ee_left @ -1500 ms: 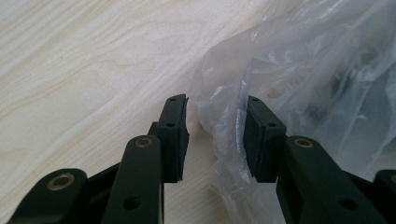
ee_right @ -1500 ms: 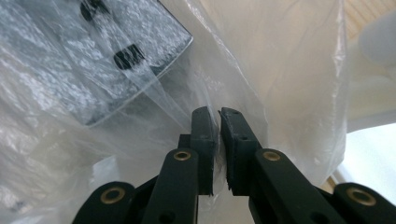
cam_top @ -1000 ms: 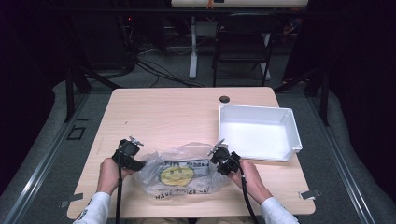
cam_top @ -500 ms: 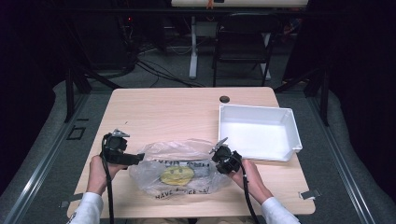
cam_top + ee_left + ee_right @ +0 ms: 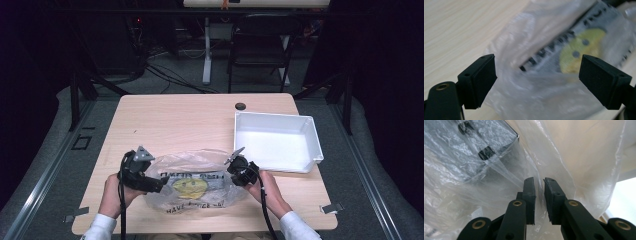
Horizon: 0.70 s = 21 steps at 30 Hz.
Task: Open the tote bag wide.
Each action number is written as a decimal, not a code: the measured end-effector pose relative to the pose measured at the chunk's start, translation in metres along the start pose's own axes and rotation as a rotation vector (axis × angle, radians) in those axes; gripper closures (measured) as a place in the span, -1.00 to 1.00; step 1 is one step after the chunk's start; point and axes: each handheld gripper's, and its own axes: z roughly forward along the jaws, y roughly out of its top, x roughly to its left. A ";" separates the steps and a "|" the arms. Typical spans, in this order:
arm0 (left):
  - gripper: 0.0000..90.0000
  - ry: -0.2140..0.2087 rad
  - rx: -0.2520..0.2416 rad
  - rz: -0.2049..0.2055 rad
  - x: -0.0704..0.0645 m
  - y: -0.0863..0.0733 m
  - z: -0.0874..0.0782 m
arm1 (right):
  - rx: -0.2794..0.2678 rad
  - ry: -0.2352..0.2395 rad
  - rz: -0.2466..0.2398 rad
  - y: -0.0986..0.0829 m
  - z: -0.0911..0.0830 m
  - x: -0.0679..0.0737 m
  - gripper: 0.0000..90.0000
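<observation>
Two grippers on one plastic bag, which lies flat at the near edge of the table, left of the white bin. The right gripper is clamped on a fold of the bag's right side. The left gripper was off to the left half a second ago; now it's back at the bag's left edge, jaws wide apart around the film. Looks like it's lining up a fresh grab, probably to pull the bag open.
</observation>
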 end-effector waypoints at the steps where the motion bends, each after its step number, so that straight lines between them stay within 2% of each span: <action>1: -0.69 0.000 0.014 0.019 -0.006 -0.001 0.001 | -0.008 -0.004 0.002 0.000 0.001 0.001 0.77; 3: -0.69 -0.001 0.046 0.057 -0.015 -0.003 0.003 | -0.021 -0.006 0.010 -0.001 0.002 0.002 0.77; 4: -0.69 -0.001 0.068 0.083 -0.020 -0.005 0.004 | -0.011 -0.005 0.004 0.000 0.001 0.001 0.77; 7: -0.67 0.017 0.112 0.123 -0.028 -0.009 0.010 | -0.008 -0.005 0.002 -0.001 0.002 0.001 0.77; 10: -0.65 0.020 0.145 0.136 -0.029 -0.012 0.014 | -0.005 -0.007 0.005 -0.001 0.003 0.000 0.77; 12: -0.58 0.036 0.160 0.148 -0.028 -0.014 0.016 | -0.002 -0.008 0.005 -0.001 0.003 0.000 0.77; 14: -0.36 0.029 0.182 0.156 -0.024 -0.017 0.020 | 0.005 -0.013 0.001 -0.001 0.003 0.000 0.77; 18: 0.13 0.007 0.203 0.137 -0.012 -0.023 0.024 | 0.007 -0.008 0.006 -0.001 0.006 0.000 0.77; 19: 0.30 0.005 0.207 0.133 -0.009 -0.025 0.025 | 0.007 -0.009 0.007 -0.001 0.006 0.000 0.77; 21: 0.48 0.012 0.212 0.119 -0.004 -0.028 0.028 | 0.015 -0.007 0.003 -0.001 0.006 -0.001 0.77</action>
